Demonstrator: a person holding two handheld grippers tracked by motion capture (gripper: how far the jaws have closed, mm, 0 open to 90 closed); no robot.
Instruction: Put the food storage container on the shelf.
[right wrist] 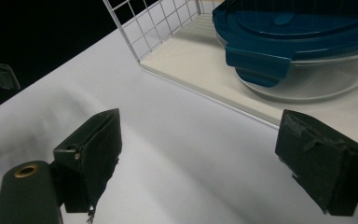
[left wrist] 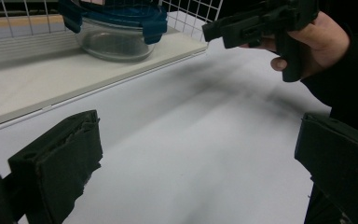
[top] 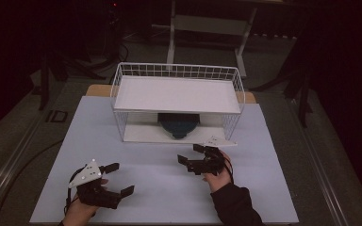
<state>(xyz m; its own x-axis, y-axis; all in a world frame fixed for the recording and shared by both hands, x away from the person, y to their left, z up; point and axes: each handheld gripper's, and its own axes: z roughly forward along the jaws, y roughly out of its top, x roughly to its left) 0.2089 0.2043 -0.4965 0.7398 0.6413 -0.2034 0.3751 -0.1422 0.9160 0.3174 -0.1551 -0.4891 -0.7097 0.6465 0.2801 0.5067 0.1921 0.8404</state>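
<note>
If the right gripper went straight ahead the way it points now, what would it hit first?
Probably the front edge of the rack's lower shelf, then the glass container with the blue lid standing on it. The right gripper is open, with bare table between its jaws. Depth is unclear, so it might pass over the edge.

I see the wire rack [top: 176,101] at the far middle of the table [top: 273,188], a lidded bowl [top: 179,125] on its lower shelf under the upper one. My left gripper [top: 115,178] sits near left; my right gripper [top: 192,154] is just before the rack.
</note>
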